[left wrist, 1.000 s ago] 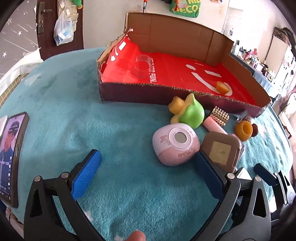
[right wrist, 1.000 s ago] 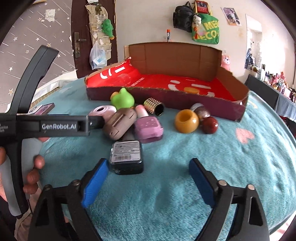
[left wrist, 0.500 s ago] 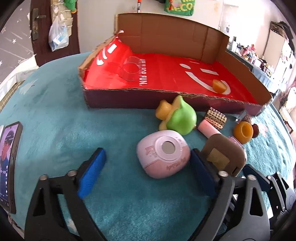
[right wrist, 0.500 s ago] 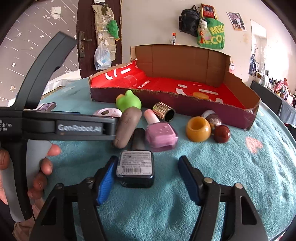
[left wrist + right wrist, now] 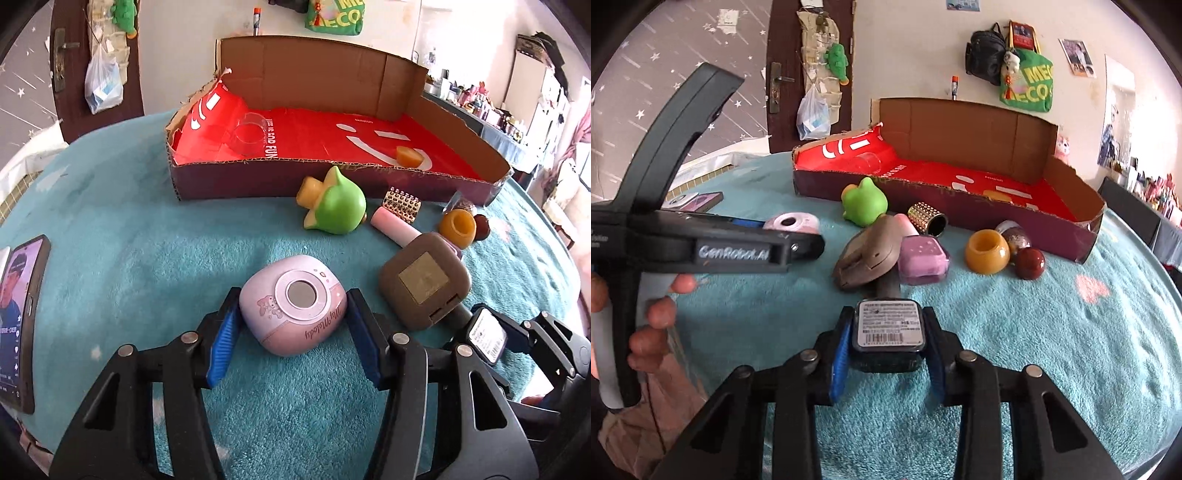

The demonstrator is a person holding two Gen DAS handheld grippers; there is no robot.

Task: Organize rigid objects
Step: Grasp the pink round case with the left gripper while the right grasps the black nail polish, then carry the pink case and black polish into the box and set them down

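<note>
A pink rounded case with a round window lies on the teal cloth. My left gripper is closing its jaws around it, and both blue pads touch its sides. A dark square bottle with a barcode label lies between the fingers of my right gripper. Those jaws are closing too, and their pads press on the bottle's sides. Behind the objects stands a cardboard box with a red lining. It holds a clear cup and an orange piece.
Between the grippers and the box lie a green frog toy, a brown square case, a studded cylinder, an amber ring, a dark red ball and a pink bottle. A phone lies at the left edge.
Both grippers have narrowed from wide open. The left one moved onto the pink case and now touches it. The right one closed in on the dark bottle.
</note>
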